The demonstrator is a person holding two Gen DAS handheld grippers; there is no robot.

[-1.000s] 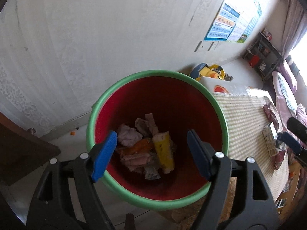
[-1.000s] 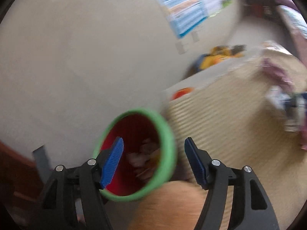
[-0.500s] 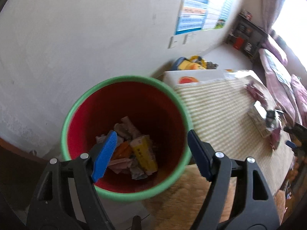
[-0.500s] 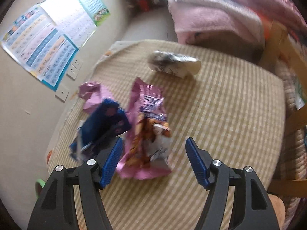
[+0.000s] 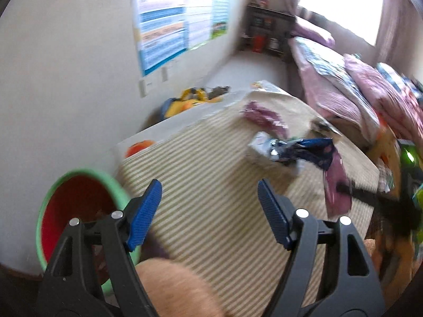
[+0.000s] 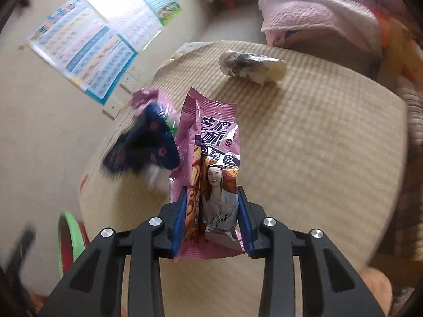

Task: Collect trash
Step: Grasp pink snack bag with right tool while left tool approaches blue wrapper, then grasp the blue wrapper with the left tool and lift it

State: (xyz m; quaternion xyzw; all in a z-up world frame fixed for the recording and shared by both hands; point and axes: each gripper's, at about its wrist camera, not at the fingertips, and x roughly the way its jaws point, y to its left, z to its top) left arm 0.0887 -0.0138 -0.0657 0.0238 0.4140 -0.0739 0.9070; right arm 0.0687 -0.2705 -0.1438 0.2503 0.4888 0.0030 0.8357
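My right gripper [image 6: 211, 220] is shut on a pink snack wrapper [image 6: 211, 158] with a woman's picture, over the checked table mat [image 6: 304, 137]. The wrapper also shows in the left wrist view [image 5: 337, 185]. A dark blue wrapper [image 6: 148, 142] lies to its left, with a pink crumpled wrapper [image 6: 148, 97] behind it and a white-grey packet [image 6: 251, 66] farther back. My left gripper [image 5: 208, 208] is open and empty above the mat [image 5: 211, 163]. The red bin with a green rim [image 5: 76, 206] stands at lower left, holding trash.
The bin's rim [image 6: 70, 235] shows at the table's left edge. A wall with posters [image 6: 100, 42] is behind the table. Pink bedding [image 6: 330, 8] lies beyond the far edge. A yellow toy [image 5: 190, 100] lies on the floor by the wall.
My right gripper swung from the bin to the table and closed on the pink snack wrapper. My left gripper swung right from above the bin to over the mat, still open.
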